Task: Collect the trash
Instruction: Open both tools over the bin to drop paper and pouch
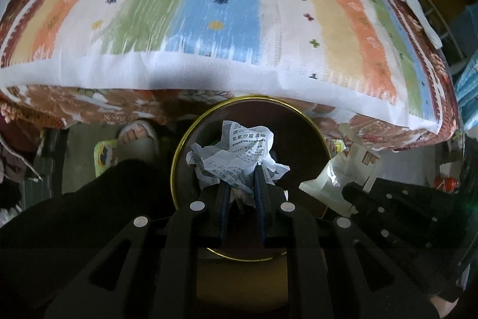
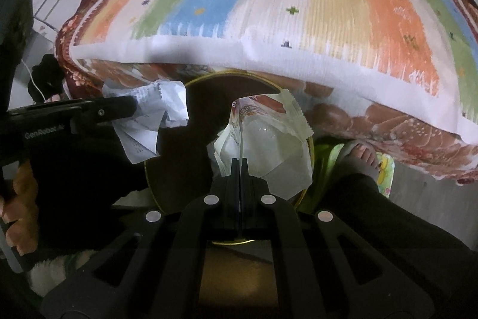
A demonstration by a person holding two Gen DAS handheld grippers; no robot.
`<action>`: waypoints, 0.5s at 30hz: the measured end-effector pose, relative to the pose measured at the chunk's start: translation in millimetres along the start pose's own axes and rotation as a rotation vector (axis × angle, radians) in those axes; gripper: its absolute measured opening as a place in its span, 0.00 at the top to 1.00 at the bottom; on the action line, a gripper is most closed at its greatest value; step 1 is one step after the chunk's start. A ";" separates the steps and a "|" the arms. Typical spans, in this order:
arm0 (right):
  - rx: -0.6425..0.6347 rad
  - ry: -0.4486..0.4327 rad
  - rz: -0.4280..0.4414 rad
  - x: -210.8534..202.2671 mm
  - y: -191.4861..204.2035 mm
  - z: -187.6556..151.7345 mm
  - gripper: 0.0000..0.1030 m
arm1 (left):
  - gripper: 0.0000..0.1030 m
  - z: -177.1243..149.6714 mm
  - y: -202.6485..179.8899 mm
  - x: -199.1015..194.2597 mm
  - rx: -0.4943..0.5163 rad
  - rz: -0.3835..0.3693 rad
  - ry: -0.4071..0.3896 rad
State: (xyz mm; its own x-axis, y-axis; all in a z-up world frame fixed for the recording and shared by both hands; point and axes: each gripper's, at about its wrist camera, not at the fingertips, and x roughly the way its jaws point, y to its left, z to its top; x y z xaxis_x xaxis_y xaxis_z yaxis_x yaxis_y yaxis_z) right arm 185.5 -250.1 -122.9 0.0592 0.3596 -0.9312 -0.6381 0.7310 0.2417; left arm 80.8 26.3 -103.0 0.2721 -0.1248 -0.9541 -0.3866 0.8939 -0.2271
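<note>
My left gripper [image 1: 241, 178] is shut on a crumpled sheet of printed paper [image 1: 239, 151] and holds it over the mouth of a round dark bin with a gold rim [image 1: 176, 166]. My right gripper [image 2: 240, 163] is shut on a white plastic snack wrapper [image 2: 269, 139], which hangs over the right side of the same bin [image 2: 209, 78]. In the right wrist view the left gripper [image 2: 131, 105] comes in from the left with the paper [image 2: 161, 106]. The left wrist view shows the right gripper [image 1: 351, 193] and the wrapper [image 1: 337, 175] beside the bin.
A bed with a striped blanket [image 1: 227, 5] overhangs the bin's far side. A foot in a slipper [image 1: 137, 136] stands left of the bin, and another foot [image 2: 361, 157] stands to its right. A hand [image 2: 18, 199] grips the left tool's handle.
</note>
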 end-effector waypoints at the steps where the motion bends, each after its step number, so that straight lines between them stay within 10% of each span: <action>1: 0.010 0.011 0.000 4.7 -1.6 1.0 1.00 | 0.86 1.6 1.9 2.7 -0.012 -0.001 0.008; 15: 0.134 0.108 0.028 52.9 -17.5 18.8 1.00 | 0.85 21.3 19.8 43.5 -0.150 0.016 0.117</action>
State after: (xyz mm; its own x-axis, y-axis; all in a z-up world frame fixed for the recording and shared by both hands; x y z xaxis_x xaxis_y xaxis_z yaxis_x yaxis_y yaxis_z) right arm 214.2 -233.0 -171.3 -0.0442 0.3216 -0.9458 -0.5303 0.7948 0.2951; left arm 103.7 47.8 -144.8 0.1640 -0.1684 -0.9720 -0.5197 0.8227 -0.2302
